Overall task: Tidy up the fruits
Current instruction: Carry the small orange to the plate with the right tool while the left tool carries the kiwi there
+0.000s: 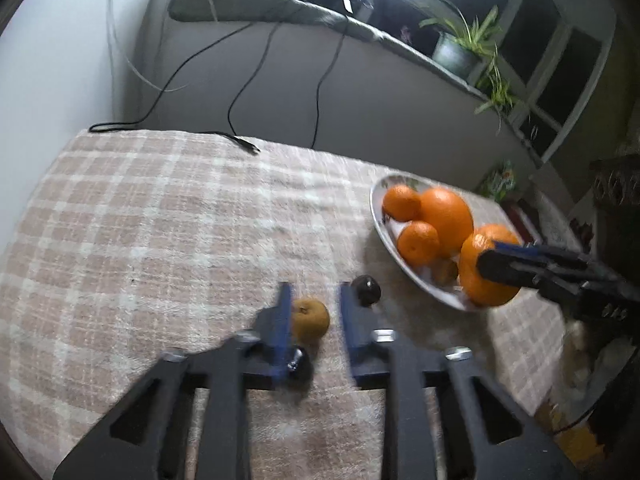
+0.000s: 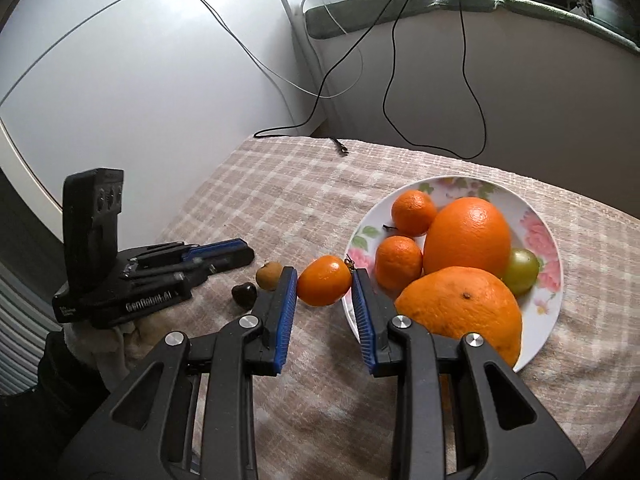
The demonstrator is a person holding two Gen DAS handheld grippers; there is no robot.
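Right tool (image 2: 324,280) above checked cloth (image 2: 320,184), cables (image 2: 472,92) behind.

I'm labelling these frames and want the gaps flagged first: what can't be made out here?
- Left wrist view: the small brownish fruit on the plate is half hidden behind oranges, and the view is blurred.
- Left wrist view: the dark round fruit sits partly behind the left hand-held gripper.
- Right wrist view: whether the right hand-held gripper pinches the small orange or just frames it is unclear.

left tongs (image 1: 314,320) motion-blurred, plate (image 1: 378,216) partly hidden by oranges (image 1: 446,214)
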